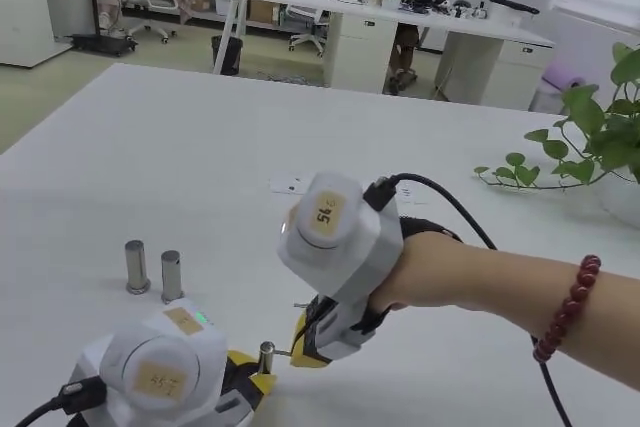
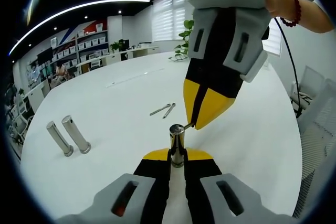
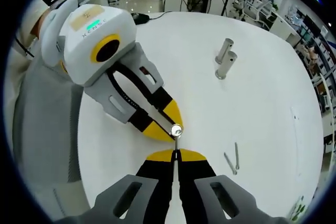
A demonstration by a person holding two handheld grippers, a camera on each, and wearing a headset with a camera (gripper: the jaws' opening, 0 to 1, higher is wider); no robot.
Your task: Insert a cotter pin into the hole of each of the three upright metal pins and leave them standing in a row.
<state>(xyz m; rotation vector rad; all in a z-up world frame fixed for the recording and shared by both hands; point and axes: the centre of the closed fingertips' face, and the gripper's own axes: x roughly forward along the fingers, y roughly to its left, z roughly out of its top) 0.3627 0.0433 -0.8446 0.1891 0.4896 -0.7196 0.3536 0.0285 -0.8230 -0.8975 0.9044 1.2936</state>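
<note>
Metal on record at far left: two upright pins [image 1: 137, 267], close side by side and well apart from the work, no cotter pin visible in either; judged parked in a row to await their turn. Next, two spare cotter pins [image 2: 163, 110] lying loose on the table [image 1: 420, 127], within reach. Left gripper [image 2: 177, 157] low over the tabletop, jaws clamped on the lower part of the third pin [image 2: 177, 142], evidently to keep it vertical and its hole steady. Right gripper [image 2: 192, 124] angled down from the right, jaws pinched together on a cotter pin [image 3: 177, 140], tip at the pin's top, apparently at the hole. Right hand [image 1: 420, 272] wrapped round the gripper body, wrist bent, forearm entering from the right.
</note>
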